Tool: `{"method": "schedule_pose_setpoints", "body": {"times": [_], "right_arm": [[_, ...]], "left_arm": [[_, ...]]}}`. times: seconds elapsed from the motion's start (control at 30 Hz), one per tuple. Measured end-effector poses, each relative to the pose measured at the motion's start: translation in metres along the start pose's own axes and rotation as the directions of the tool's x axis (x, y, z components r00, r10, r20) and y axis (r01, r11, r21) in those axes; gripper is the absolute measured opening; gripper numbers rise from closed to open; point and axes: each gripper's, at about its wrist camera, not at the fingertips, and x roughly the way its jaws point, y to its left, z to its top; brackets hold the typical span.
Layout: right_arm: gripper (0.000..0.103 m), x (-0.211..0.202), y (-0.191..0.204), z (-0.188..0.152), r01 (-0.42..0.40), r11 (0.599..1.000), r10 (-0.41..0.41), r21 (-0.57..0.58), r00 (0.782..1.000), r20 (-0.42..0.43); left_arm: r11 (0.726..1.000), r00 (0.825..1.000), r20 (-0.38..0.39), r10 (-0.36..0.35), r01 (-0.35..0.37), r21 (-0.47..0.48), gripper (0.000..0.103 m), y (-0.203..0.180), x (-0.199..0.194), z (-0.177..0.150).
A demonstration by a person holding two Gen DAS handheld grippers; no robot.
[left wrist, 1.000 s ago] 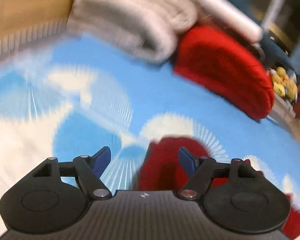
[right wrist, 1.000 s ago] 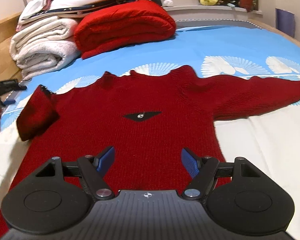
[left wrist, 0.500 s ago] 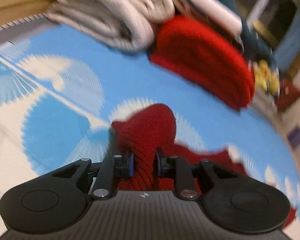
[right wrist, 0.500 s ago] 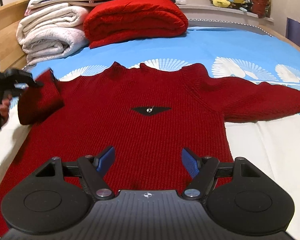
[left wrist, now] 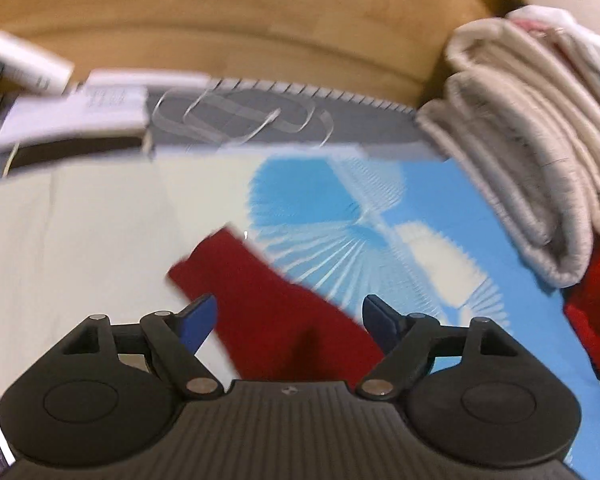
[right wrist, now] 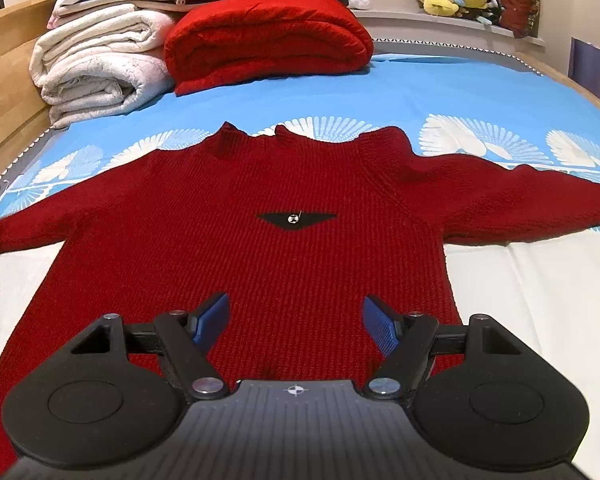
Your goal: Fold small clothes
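A dark red knitted sweater (right wrist: 284, 248) is laid flat, front up, on the bed (right wrist: 460, 92), with both sleeves stretched out sideways. The right tongs (right wrist: 296, 322) are held spread above the sweater's lower part, with nothing gripped. The left tongs (left wrist: 288, 322) have just been opening and are seen spread over the left sleeve (left wrist: 260, 300), whose cuff lies on the pale sheet; the pads are not pressed on it. Folded white blankets (right wrist: 96, 64) and a folded red blanket (right wrist: 268, 36) are stacked at the far end.
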Motion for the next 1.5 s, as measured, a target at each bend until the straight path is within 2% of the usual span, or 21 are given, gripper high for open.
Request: {"method": "schedule_pose_setpoints", "body": {"times": [0.17, 0.3, 0.43, 0.53, 0.6, 0.67, 0.7, 0.73, 0.77, 0.8, 0.83, 0.9, 0.97, 1.0, 1.1, 1.23, 1.4, 1.5], "right_arm": [[0.075, 0.001, -0.009, 0.005, 0.039, 0.999, -0.040, 0.027, 0.999, 0.028], [0.075, -0.001, -0.052, 0.016, 0.096, 0.978, -0.113, 0.187, 0.990, 0.082], [0.075, 0.000, -0.105, 0.018, 0.126, 0.916, -0.175, 0.380, 0.980, 0.097], [0.075, 0.000, -0.149, 0.021, 0.134, 0.843, -0.238, 0.521, 0.961, 0.139], [0.075, 0.003, -0.181, 0.020, 0.148, 0.768, -0.295, 0.624, 0.945, 0.139], [0.075, 0.009, -0.207, 0.012, 0.131, 0.660, -0.298, 0.740, 0.950, 0.097], [0.075, 0.011, -0.213, 0.006, 0.104, 0.614, -0.273, 0.782, 0.958, 0.086], [0.075, 0.014, -0.215, 0.001, 0.083, 0.587, -0.242, 0.805, 0.967, 0.077], [0.075, 0.016, -0.215, -0.002, 0.069, 0.577, -0.211, 0.814, 0.975, 0.067], [0.075, 0.018, -0.212, -0.002, 0.058, 0.586, -0.185, 0.808, 0.981, 0.064], [0.075, 0.018, -0.206, -0.001, 0.054, 0.616, -0.175, 0.786, 0.982, 0.070], [0.075, 0.014, -0.193, 0.003, 0.065, 0.688, -0.190, 0.723, 0.978, 0.092], [0.075, 0.008, -0.186, 0.006, 0.083, 0.742, -0.213, 0.665, 0.970, 0.116], [0.075, 0.005, -0.186, 0.008, 0.088, 0.754, -0.218, 0.651, 0.968, 0.123], [0.075, 0.004, -0.189, 0.008, 0.079, 0.751, -0.208, 0.656, 0.971, 0.120], [0.075, 0.012, -0.191, 0.011, 0.090, 0.748, -0.207, 0.657, 0.973, 0.102], [0.075, 0.020, -0.178, 0.012, 0.107, 0.798, -0.196, 0.593, 0.977, 0.088], [0.075, 0.024, -0.172, 0.012, 0.121, 0.811, -0.204, 0.572, 0.976, 0.082]], "left_arm": [[0.997, 0.992, -0.112, -0.057, 0.051, -0.052, 0.084, 0.022, 0.005, -0.018], [0.995, 0.984, -0.152, -0.097, 0.095, -0.022, 0.084, 0.016, -0.009, -0.027], [0.992, 0.971, -0.204, -0.127, 0.126, -0.021, 0.084, 0.005, -0.027, -0.034], [0.987, 0.953, -0.260, -0.158, 0.156, -0.025, 0.084, -0.002, -0.041, -0.043], [0.984, 0.947, -0.271, -0.173, 0.179, -0.005, 0.086, -0.005, -0.050, -0.051], [0.986, 0.952, -0.264, -0.153, 0.165, 0.026, 0.090, -0.007, -0.054, -0.058], [0.989, 0.957, -0.259, -0.132, 0.143, 0.025, 0.090, -0.005, -0.053, -0.061], [0.991, 0.956, -0.262, -0.129, 0.137, 0.010, 0.090, -0.002, -0.050, -0.063], [0.991, 0.952, -0.277, -0.133, 0.134, -0.016, 0.090, 0.003, -0.045, -0.064], [0.992, 0.948, -0.293, -0.127, 0.120, -0.045, 0.090, 0.007, -0.040, -0.064], [0.992, 0.944, -0.305, -0.123, 0.105, -0.076, 0.090, 0.012, -0.036, -0.065], [0.988, 0.939, -0.319, -0.129, 0.092, -0.128, 0.090, 0.020, -0.028, -0.066], [0.982, 0.934, -0.324, -0.148, 0.099, -0.162, 0.091, 0.025, -0.021, -0.066], [0.978, 0.935, -0.316, -0.161, 0.109, -0.175, 0.094, 0.026, -0.019, -0.065], [0.964, 0.937, -0.286, -0.201, 0.137, -0.228, 0.099, 0.029, -0.014, -0.063], [0.949, 0.948, -0.236, -0.214, 0.145, -0.279, 0.100, 0.029, -0.005, -0.057], [0.957, 0.966, -0.172, -0.192, 0.145, -0.253, 0.100, 0.008, 0.004, -0.055], [0.953, 0.970, -0.141, -0.199, 0.158, -0.260, 0.100, -0.008, 0.011, -0.059]]}}
